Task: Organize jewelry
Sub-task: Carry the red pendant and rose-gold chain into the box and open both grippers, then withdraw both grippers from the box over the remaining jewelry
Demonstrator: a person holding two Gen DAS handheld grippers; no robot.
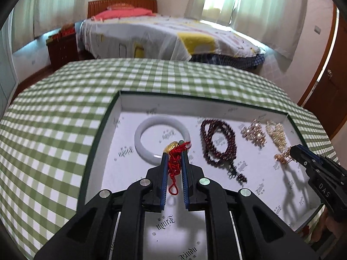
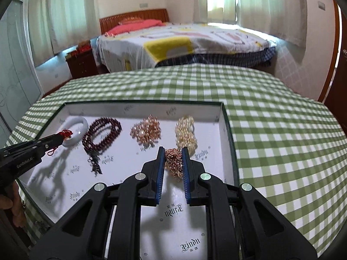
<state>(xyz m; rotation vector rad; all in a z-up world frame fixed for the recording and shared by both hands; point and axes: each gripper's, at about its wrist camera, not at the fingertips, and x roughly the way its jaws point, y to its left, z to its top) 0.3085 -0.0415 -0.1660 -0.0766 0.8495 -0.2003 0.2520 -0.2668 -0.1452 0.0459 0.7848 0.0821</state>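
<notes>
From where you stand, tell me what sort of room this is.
Most likely a home bedroom: a made bed with a wooden headboard, curtained windows, and a bedside cabinet behind the checked table.

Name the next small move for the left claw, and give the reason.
Probably shift the left claw toward bare tray floor before releasing: its red cord bracelet hangs right over the white jade bangle.
</notes>
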